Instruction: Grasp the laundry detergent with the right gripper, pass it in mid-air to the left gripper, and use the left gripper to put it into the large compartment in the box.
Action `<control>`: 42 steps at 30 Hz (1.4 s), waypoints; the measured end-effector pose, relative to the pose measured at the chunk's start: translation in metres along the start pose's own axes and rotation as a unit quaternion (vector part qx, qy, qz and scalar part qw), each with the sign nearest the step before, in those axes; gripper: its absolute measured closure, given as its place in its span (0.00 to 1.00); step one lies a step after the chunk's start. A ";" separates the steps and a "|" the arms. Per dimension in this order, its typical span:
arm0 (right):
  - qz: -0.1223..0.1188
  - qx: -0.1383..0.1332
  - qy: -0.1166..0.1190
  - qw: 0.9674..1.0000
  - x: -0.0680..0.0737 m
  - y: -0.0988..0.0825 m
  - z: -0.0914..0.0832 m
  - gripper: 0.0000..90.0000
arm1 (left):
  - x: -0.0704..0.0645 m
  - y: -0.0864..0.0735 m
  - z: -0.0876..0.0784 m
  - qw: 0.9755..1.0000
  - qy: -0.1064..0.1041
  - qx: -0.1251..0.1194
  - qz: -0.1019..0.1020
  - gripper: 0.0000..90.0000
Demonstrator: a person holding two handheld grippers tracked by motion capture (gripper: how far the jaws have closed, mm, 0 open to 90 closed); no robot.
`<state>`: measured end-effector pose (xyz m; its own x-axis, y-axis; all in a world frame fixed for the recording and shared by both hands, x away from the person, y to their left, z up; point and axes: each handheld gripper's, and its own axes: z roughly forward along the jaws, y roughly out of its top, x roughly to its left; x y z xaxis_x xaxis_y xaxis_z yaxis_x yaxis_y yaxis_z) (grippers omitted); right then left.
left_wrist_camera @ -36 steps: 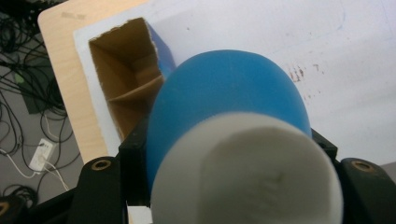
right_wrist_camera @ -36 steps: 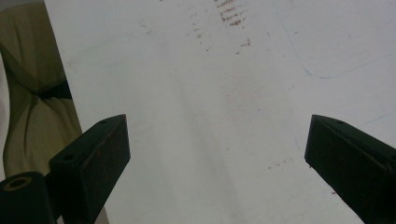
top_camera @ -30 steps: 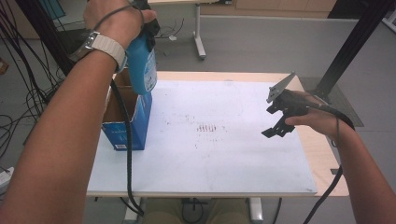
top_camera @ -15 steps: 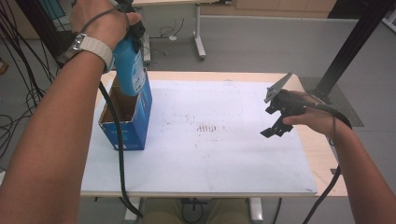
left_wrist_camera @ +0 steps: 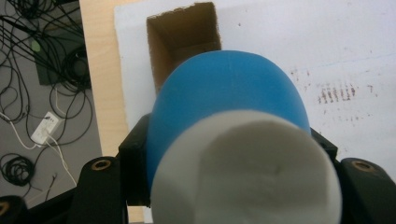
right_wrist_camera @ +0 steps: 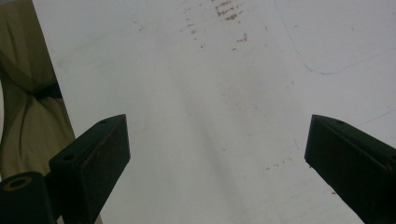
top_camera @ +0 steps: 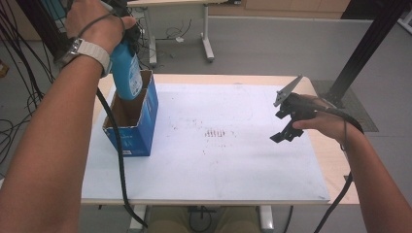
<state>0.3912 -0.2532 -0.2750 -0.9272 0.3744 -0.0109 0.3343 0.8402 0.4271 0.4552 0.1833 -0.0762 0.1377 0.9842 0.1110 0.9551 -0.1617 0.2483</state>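
Holding a blue bottle point(top_camera: 125, 73) above an open cardboard box point(top_camera: 132, 116), the left gripper point(top_camera: 124, 26) hangs over the far-left part of the bench point(top_camera: 340, 160).

Seen from the left gripper view, the jaws are clenched on either side of the blue bottle point(left_wrist_camera: 224, 98), whose white cap point(left_wrist_camera: 245, 172) faces the camera, with the box's open brown inside point(left_wrist_camera: 182, 39) showing beyond it. The box is blue outside and stands on the white sheet point(top_camera: 233, 160) that covers the bench, near its left edge; the bottle's lower end is level with the box's rim, at its far side. The right gripper point(top_camera: 286, 119) hovers over the right side of the sheet, well apart from the box, its jaws released and wide with nothing between them, bare white sheet point(right_wrist_camera: 210, 121) beneath.
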 end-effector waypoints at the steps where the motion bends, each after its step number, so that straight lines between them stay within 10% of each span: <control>1: 0.001 -0.001 0.000 1.000 0.000 0.000 0.000 0.08 | 0.001 0.000 0.002 1.000 0.000 -0.001 -0.002 0.42; 42: 0.019 0.002 0.010 1.000 -0.003 -0.007 0.016 0.07 | 0.019 -0.015 0.092 0.999 -0.009 0.031 -0.020 0.42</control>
<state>0.3945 -0.2545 -0.2923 -0.9171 0.3980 0.0240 0.3701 0.8274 0.4225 0.4677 0.2109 -0.1667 0.1029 0.9910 0.0855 0.9743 -0.1177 0.1921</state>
